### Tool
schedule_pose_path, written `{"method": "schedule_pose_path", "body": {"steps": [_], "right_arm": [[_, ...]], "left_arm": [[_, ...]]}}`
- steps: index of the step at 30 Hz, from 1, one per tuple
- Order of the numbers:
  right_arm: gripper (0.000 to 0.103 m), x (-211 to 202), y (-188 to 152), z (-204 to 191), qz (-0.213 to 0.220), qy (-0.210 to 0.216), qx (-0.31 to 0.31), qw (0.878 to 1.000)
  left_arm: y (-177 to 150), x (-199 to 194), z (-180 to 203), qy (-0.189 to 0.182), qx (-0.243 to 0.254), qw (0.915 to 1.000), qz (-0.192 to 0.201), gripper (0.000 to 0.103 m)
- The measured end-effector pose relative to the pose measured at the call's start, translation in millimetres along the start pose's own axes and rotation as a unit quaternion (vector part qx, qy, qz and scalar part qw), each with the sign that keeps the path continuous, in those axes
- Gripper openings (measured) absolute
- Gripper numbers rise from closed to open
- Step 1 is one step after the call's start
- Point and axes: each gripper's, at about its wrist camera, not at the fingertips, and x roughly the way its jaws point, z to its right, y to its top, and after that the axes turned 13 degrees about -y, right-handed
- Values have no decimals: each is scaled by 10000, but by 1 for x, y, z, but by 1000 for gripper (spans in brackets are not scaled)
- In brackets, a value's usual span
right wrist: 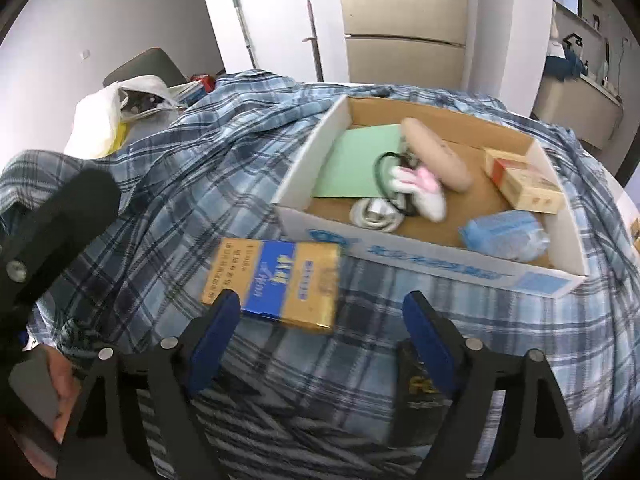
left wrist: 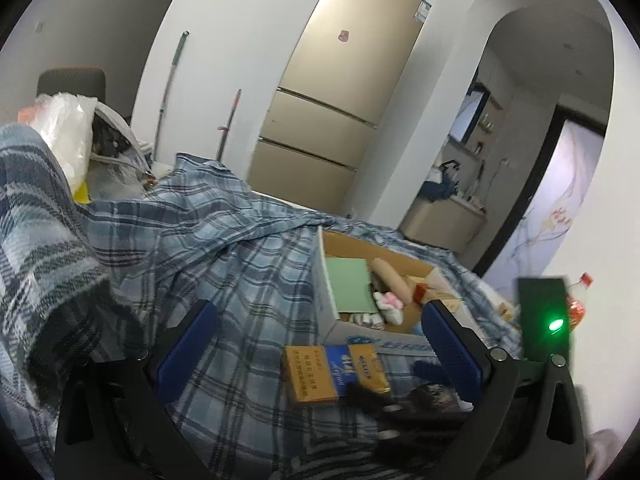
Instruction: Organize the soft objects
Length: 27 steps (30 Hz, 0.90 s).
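Across the whole surface in front of you lies the blue plaid cloth (right wrist: 224, 184), rumpled into folds and rising into a heap at far left, so whatever carries it stays hidden. On it, right of centre and farther off, sits the open cardboard box (right wrist: 472, 268), white-walled with blue print on the near side; it already holds a green sheet (right wrist: 356, 164), a long beige roll (right wrist: 436, 152), a white and pink plush toy (right wrist: 424, 190), a blue soft pack (right wrist: 506, 234) in the near right corner and small cartons (right wrist: 520, 178) at far right. Just this side of the box's near wall lies the gold and blue flat box (right wrist: 280, 282), flat on the cloth and apart from either tool. Your right gripper (right wrist: 322, 330) stands released, nothing between its blue pads, its left pad just at the near edge of that flat box. Your left gripper (left wrist: 320, 344) is likewise spread wide and empty, with a dark furry item (left wrist: 372, 400) low between its arms; I cannot tell what it is. If the cloth is the next soft thing, I would pinch a raised fold well clear of the box, because dragging cloth could tip it. Keep both tools from snagging the box wall, and lift before you pull sideways.
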Motion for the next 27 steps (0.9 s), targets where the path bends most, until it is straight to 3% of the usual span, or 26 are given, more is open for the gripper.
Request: {"method": "schedule_pose_path", "body": {"steps": [8,12,27], "right_arm": [[83,19,4,-21,-260,39,10,9997],[90,27,7,-27,-414,-7,-56,9991],[95,32,13,-33,-546,-79,-14,9985]], "left_arm": [[1,0,0,-68,-59,10000,32,103],[1,-4,0,-55,-74,9999,98,103],[1,-6,-5,-36,-240,9996,130,102]]}}
